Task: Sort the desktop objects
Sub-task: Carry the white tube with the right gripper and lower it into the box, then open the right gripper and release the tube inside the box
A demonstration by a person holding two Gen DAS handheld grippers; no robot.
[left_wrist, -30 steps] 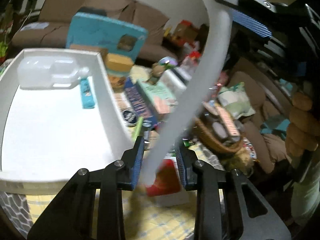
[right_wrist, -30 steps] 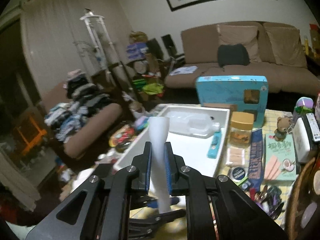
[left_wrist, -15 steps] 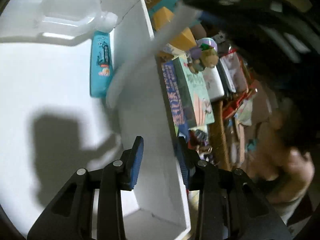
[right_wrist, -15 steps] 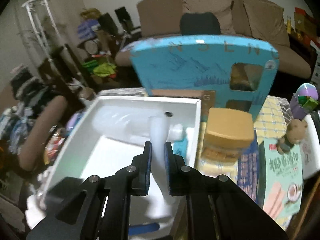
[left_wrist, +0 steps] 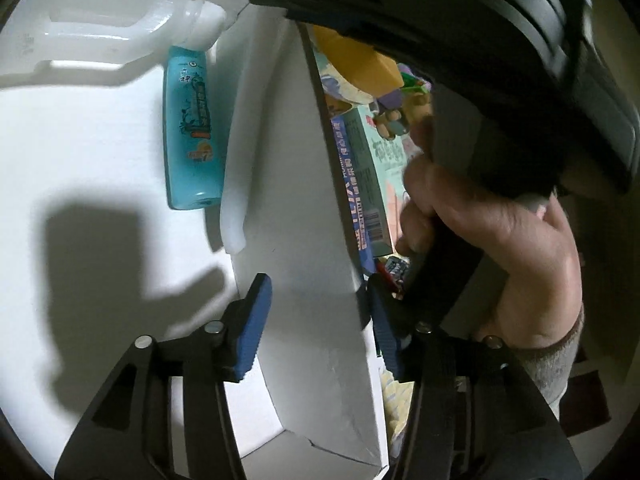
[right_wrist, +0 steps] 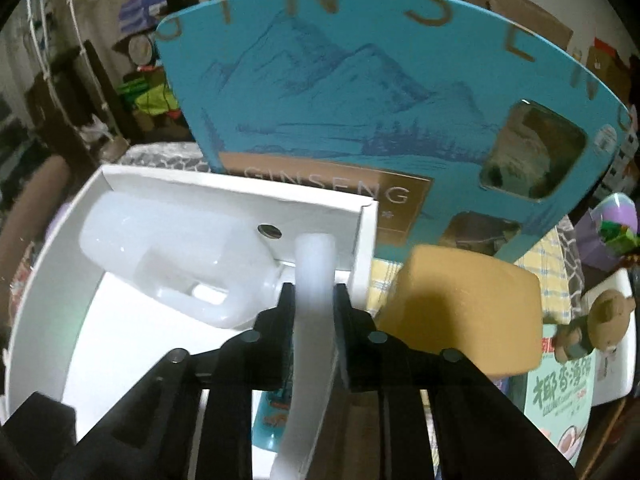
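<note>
So the left gripper (left_wrist: 316,320) has its blue pads spread apart, and they've just been opening — nothing is pinched. The right-hand wall of the white box (left_wrist: 320,280) runs up between the two pads, one pad inside the box and one outside, and I can't tell if either actually touches it. Just ahead of that gripper, the end of the white tube (left_wrist: 234,216) lies against the inside of that wall. Right beside the tube, further left, a teal bottle (left_wrist: 192,132) lies flat on the box floor, and beyond it at the far end sits a clear plastic jug (left_wrist: 100,24) on its side.

The right gripper (right_wrist: 314,300) has the other end of the same tube standing between its jaws. They've just been easing open, though they're still narrow around it — can't say for sure if the pads still press on it or not. It hovers over the box's far right corner, with the jug just ahead to its left. In the left wrist view you can see the person's hand (left_wrist: 492,240) wrapped round that gripper's handle, outside the box.

Out past the box on the bench: a big teal ginseng box (right_wrist: 380,92) standing upright behind it, a jar with a tan lid (right_wrist: 460,312) to the right, then a little bear figure (right_wrist: 608,324).
</note>
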